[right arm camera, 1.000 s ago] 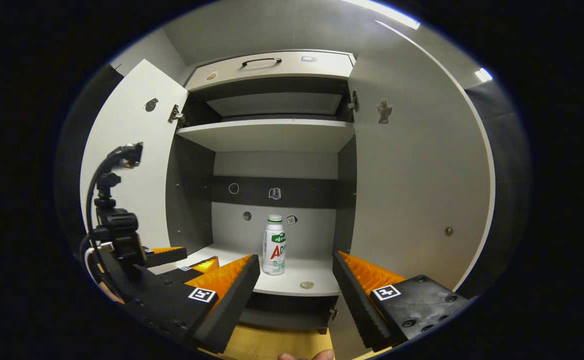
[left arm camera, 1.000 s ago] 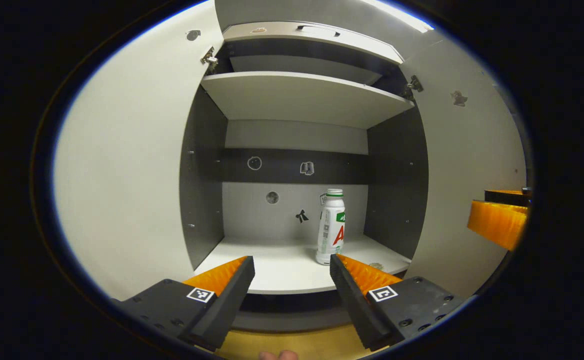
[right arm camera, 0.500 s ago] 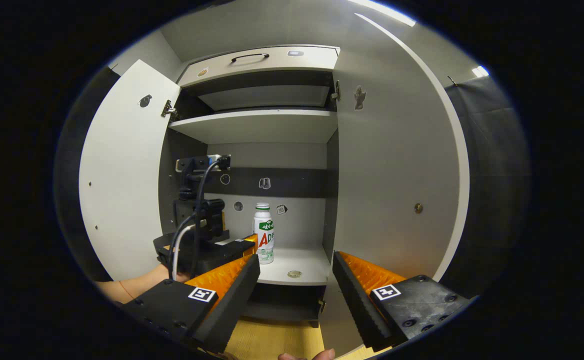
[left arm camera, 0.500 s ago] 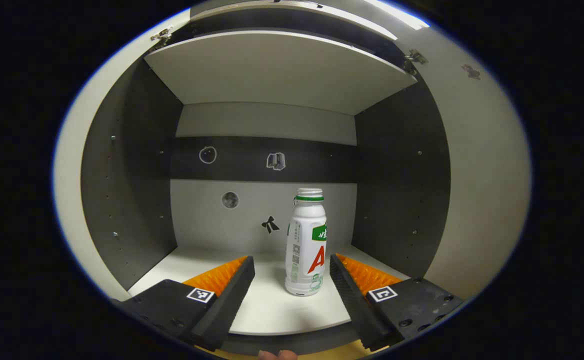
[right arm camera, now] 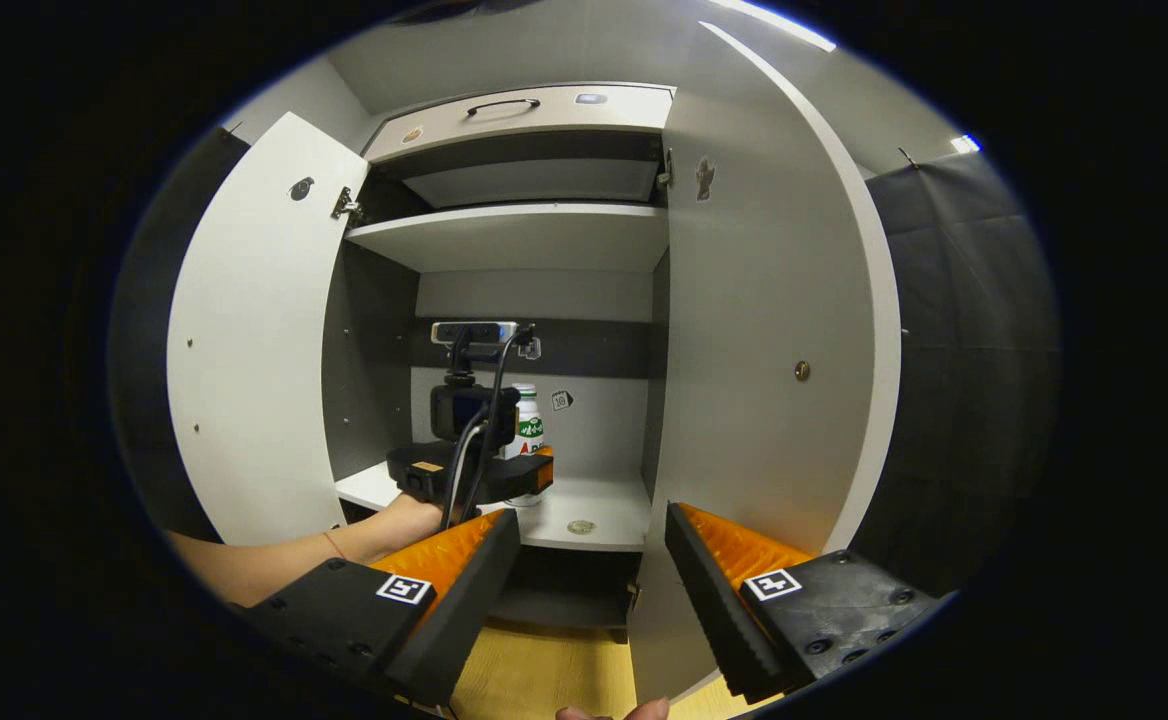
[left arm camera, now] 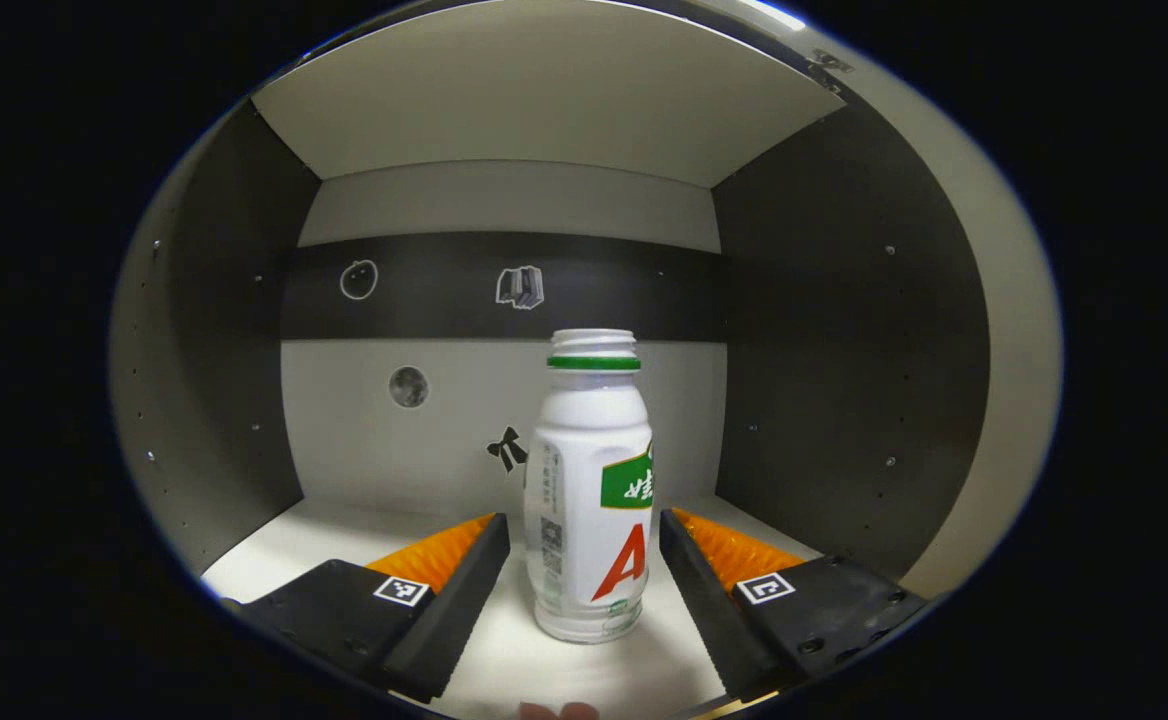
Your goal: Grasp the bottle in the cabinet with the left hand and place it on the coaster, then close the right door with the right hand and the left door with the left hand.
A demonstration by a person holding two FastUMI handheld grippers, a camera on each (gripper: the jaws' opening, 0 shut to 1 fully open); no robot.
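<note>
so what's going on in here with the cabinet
A person is reaching the left claw into the open cabinet for the white bottle on its lower shelf. The bottle stands upright between the open fingers, not yet gripped. The right claw waits open outside, in front of the right door. Both doors are open.
</note>
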